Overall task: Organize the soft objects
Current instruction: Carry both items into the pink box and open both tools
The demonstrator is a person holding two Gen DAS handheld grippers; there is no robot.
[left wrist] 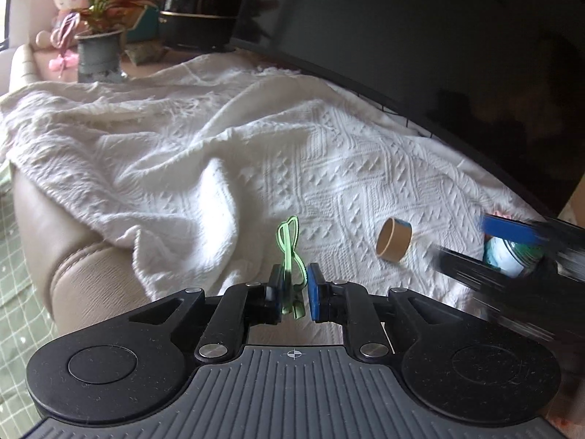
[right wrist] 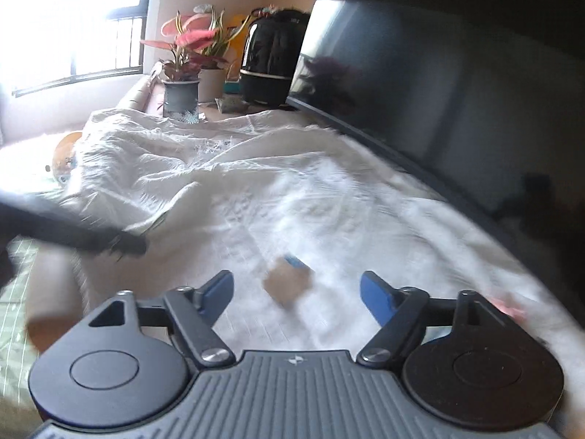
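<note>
My left gripper (left wrist: pixel 295 294) is nearly shut on a thin green elastic band (left wrist: pixel 289 245), which sticks up between the blue pads above the white textured blanket (left wrist: pixel 219 139). A brown cardboard tape roll (left wrist: pixel 394 238) with a blue edge lies on the blanket to the right. My right gripper (right wrist: pixel 297 292) is open and empty, blurred by motion, just above and before the same tape roll (right wrist: pixel 289 281). The right gripper (left wrist: pixel 512 252) also shows blurred at the right of the left wrist view, over a teal and white object (left wrist: pixel 502 252).
The blanket covers a tan leather sofa (left wrist: pixel 73 256). A dark screen (left wrist: pixel 438 55) runs along the back. A potted red-leaved plant (left wrist: pixel 98 47), a black appliance (left wrist: pixel 201 18) and a doll (left wrist: pixel 62 25) stand at the far end. Green grid floor (left wrist: pixel 22 292) lies left.
</note>
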